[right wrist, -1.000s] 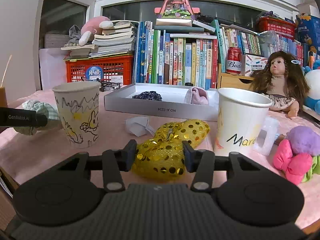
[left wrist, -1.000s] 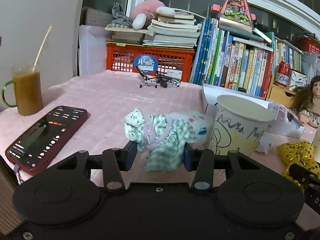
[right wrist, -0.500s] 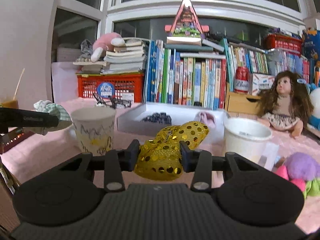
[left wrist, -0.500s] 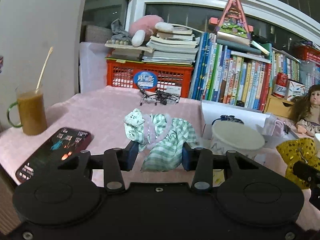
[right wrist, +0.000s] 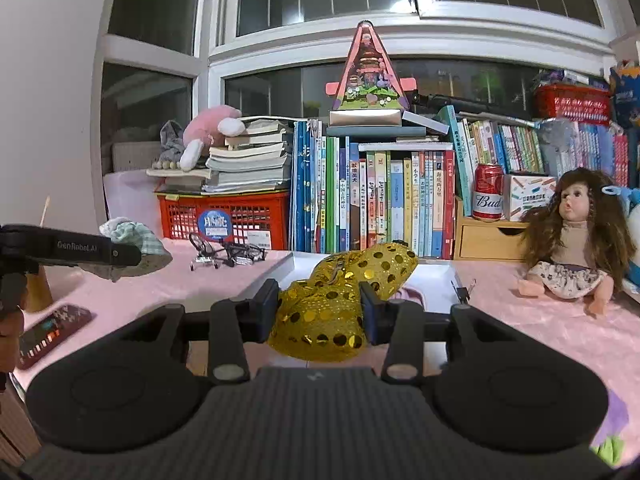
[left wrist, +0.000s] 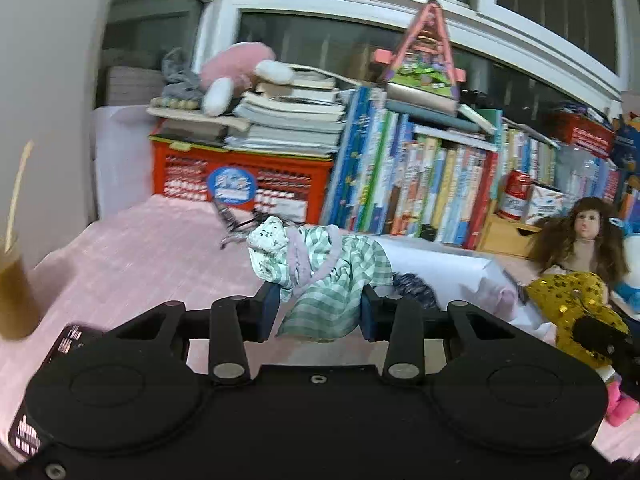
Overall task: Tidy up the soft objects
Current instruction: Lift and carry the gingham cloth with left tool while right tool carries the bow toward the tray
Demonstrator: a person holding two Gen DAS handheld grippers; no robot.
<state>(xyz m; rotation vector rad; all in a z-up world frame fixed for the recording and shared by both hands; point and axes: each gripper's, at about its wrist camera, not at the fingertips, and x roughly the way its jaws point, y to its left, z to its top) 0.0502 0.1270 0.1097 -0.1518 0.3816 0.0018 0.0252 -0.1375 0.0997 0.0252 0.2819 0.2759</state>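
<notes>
A bundle of green checked cloth (left wrist: 320,276) with a floral patch and a lilac band hangs lifted above the pink tablecloth. My left gripper (left wrist: 318,308) pinches it from both sides, its jaws still closing on it. In the right wrist view a gold sequined soft pouch (right wrist: 332,300) is held in the air, with my right gripper (right wrist: 320,312) shut on it. Behind both lies a shallow white box (left wrist: 440,264) holding a dark blue and a pink soft item. The left wrist view also shows the gold pouch (left wrist: 576,300) at the right.
A phone (right wrist: 48,330) and a mug of brown drink (left wrist: 12,292) sit at the left. Glasses (right wrist: 228,252), a red crate (right wrist: 224,216) and a row of books line the back. A doll (right wrist: 572,232) sits at the right, and a pink plush (left wrist: 618,404) lies near it.
Both grippers have risen with their loads. The two paper cups have dropped out of both views, and the white box now shows from higher up.
</notes>
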